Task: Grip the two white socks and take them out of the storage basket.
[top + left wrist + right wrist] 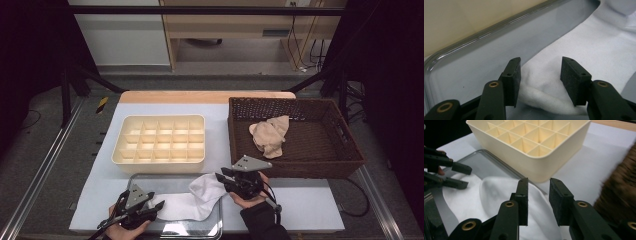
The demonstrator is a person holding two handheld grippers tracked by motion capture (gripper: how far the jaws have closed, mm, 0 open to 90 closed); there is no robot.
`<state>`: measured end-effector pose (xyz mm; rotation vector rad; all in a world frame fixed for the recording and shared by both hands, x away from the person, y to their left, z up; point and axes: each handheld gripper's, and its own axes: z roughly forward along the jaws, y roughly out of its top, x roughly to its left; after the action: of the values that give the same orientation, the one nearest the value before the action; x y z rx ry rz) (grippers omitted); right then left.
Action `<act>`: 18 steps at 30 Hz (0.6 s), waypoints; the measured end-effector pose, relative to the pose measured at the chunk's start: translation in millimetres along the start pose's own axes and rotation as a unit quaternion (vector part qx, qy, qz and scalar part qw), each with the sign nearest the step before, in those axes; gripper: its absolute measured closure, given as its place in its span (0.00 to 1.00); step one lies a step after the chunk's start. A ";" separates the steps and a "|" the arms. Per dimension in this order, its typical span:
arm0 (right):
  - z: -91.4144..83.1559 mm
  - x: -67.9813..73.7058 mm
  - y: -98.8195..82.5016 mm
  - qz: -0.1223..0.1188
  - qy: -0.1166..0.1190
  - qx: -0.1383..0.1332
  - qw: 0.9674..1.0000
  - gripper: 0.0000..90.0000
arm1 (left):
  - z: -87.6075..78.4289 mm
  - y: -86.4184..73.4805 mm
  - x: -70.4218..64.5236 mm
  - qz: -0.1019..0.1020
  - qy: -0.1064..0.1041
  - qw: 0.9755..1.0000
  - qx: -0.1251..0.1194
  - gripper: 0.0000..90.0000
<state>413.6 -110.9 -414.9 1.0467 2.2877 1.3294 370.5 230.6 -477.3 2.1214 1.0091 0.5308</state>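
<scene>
Lying across the tray (150,179), the white sock (192,197) is partly masked at both ends by the grippers in the high view. The tray's near edge is cut off at the bottom of that view. The left gripper (541,72) stands with jaws apart astride the sock's bunched end; whether the pads touch the cloth cannot be told. The right gripper (538,195) has jaws parted narrowly, nothing pinched, hanging just above the sock's other end near the divided box (160,142). A beige cloth (270,134) lies in the basket (345,150), well apart.
</scene>
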 end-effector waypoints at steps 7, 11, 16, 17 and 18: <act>-29.6 -11.3 -36.5 0.026 -0.036 0.009 0.999 0.75 | 0.0 0.0 -0.1 0.000 0.001 1.000 0.000 0.55; -42.0 -12.5 -58.1 0.039 -0.039 0.006 0.998 0.70 | 0.0 -0.1 -0.2 -0.001 0.001 1.000 0.000 0.55; -37.7 -5.0 -71.6 0.037 -0.038 0.027 0.998 0.77 | 0.0 0.0 -0.3 -0.001 0.001 1.000 0.000 0.55; -35.0 -3.5 -72.4 0.036 -0.039 0.036 0.998 0.82 | -0.1 0.0 -0.2 0.001 0.001 1.000 0.000 0.55; -33.0 -3.1 -73.0 0.030 -0.042 0.042 0.998 0.88 | -0.1 0.0 -0.2 0.000 0.001 1.000 0.000 0.55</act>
<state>364.6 -156.3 -459.2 1.1828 2.2840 1.1966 370.4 230.5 -477.3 2.1217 1.0098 0.5327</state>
